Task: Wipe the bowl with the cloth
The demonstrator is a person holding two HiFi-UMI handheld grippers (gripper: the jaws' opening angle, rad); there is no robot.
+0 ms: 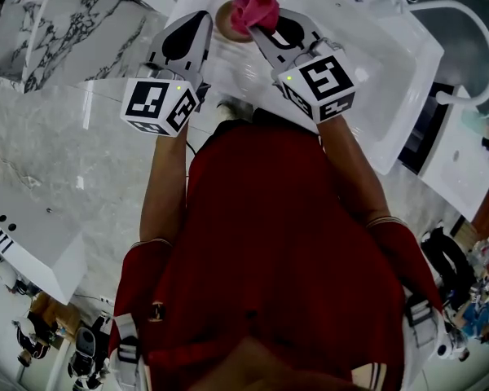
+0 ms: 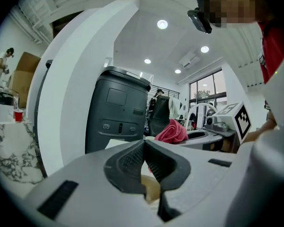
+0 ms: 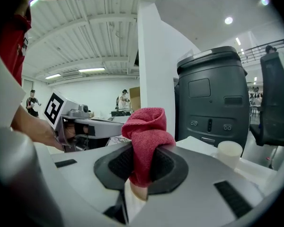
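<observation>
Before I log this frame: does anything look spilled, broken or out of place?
Nothing stands out. The right tongs pinch the red cloth at the bowl; the left tongs seem shut on its rim.

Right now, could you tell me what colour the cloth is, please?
The cloth is pinkish red, clearest in the right gripper view.

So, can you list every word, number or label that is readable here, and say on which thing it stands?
None: no view shows text that can be read.
Left cube and right cube: black-and-white square patterns only, no letters or numbers.
Grey bin: small marks on its front panel, too small to read.
</observation>
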